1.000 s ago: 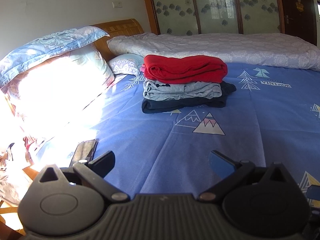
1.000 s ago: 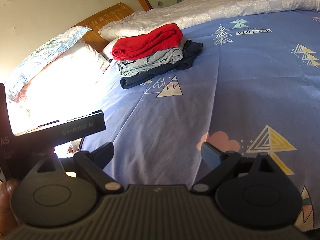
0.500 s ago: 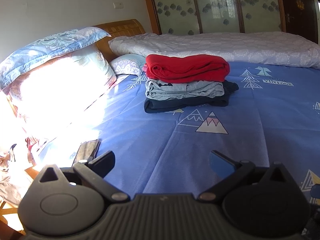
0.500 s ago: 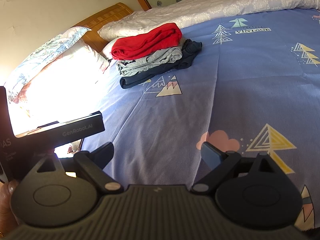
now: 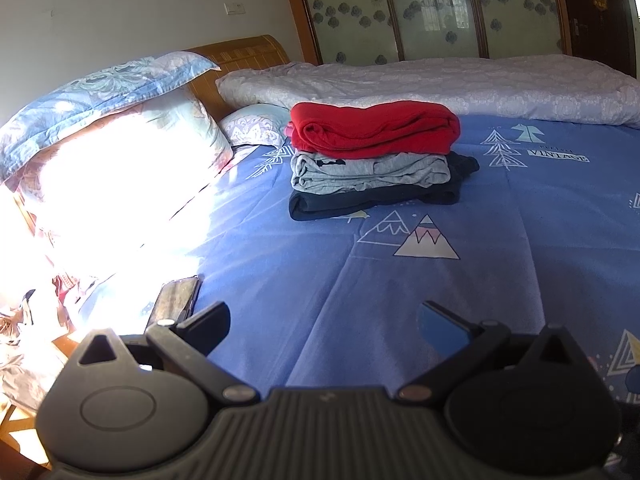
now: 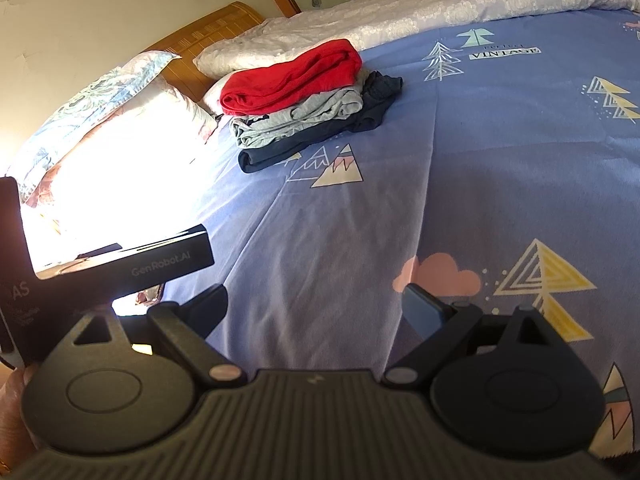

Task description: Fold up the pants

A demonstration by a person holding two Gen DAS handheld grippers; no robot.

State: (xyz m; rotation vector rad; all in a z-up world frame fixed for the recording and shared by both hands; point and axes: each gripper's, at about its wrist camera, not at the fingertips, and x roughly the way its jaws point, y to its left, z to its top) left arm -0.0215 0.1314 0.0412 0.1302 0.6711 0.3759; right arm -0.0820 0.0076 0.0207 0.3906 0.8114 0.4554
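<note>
A stack of three folded garments sits on the blue patterned bed sheet (image 5: 320,280): red (image 5: 372,130) on top, grey (image 5: 368,172) in the middle, dark navy (image 5: 360,200) at the bottom. The stack also shows in the right wrist view, with the red garment (image 6: 292,76) uppermost. My left gripper (image 5: 324,320) is open and empty, low over the sheet, well short of the stack. My right gripper (image 6: 316,304) is open and empty over the sheet (image 6: 360,220). The left gripper's black body (image 6: 120,268) shows at the right view's left edge.
Pillows (image 5: 112,152) lie in bright sunlight at the left against a wooden headboard (image 5: 240,52). A white quilt (image 5: 440,84) runs along the far side of the bed. A dark phone (image 5: 174,300) lies on the sheet near the left edge. A wardrobe (image 5: 440,8) stands behind.
The left wrist view has edged slightly closer to the stack. The right view is almost unchanged. Both grippers stay open and empty.
</note>
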